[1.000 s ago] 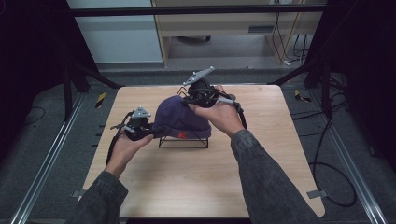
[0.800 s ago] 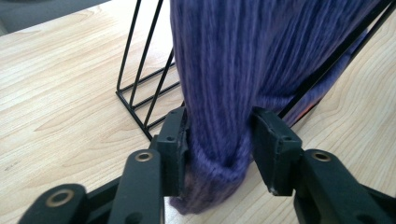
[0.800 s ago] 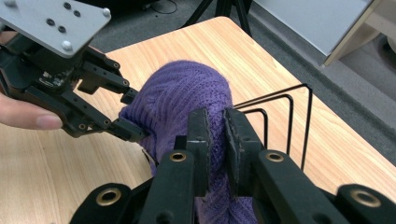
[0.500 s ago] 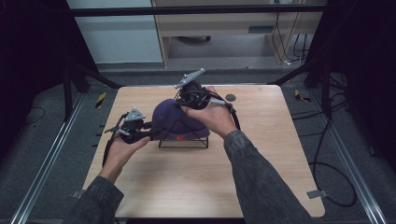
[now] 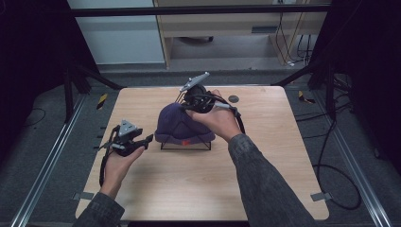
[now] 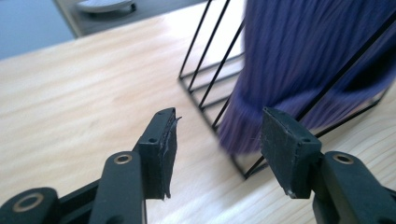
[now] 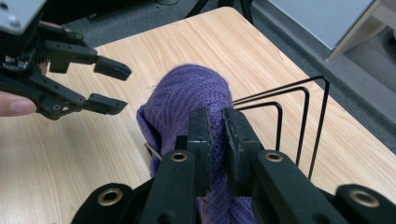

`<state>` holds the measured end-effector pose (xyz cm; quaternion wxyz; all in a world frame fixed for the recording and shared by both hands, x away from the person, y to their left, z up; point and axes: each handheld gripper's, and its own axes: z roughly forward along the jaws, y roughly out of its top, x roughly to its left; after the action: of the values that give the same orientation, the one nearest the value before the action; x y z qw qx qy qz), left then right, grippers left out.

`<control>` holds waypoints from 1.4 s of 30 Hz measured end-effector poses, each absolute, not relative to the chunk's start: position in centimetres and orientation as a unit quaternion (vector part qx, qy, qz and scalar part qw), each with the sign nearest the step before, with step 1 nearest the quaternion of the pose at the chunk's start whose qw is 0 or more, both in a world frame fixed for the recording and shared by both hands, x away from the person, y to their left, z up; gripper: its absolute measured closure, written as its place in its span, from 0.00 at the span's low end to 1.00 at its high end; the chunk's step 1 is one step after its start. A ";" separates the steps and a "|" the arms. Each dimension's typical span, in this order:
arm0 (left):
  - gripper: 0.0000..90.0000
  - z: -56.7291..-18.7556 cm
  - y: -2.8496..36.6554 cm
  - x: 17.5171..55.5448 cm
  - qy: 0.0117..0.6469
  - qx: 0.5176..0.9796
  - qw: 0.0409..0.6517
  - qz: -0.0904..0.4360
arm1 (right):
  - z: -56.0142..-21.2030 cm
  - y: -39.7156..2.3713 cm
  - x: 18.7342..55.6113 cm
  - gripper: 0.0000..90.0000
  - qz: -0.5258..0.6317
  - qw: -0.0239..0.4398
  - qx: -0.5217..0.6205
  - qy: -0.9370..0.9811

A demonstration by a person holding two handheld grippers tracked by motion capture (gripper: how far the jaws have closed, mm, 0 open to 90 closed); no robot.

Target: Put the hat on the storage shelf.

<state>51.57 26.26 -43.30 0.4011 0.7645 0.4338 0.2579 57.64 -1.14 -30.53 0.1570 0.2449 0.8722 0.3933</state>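
Purple knit beanie (image 5: 177, 122) draped over a black wire rack (image 5: 185, 144) near the centre of a pale wooden table (image 5: 189, 189). Right gripper (image 7: 215, 140) pinches the beanie's knit; left gripper (image 6: 217, 140), jaws just opened and empty, sits just beside the rack. Bare wood surrounds the rack; dark floor (image 5: 47, 142) borders the table.

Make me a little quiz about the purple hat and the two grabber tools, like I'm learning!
1. True or false: the right gripper pinches the purple hat.
2. What does the hat sit on: A) black wire rack, B) a plate, C) a box?
3. Is anything between the left gripper's pads?

Key:
1. True: its pads press the knit.
2. A.
3. No; its jaws have just been opening, apart from the hat, with nothing between them.
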 end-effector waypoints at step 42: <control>0.22 -48.3 29.7 52.7 0.503 0.782 0.294 0.220 | -30.9 -4.9 57.4 0.83 0.392 0.158 0.294 0.857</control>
<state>52.65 29.74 -48.30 0.2943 0.7822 0.5032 0.2200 57.40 -4.88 -30.88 0.1578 0.2936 0.8574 0.3920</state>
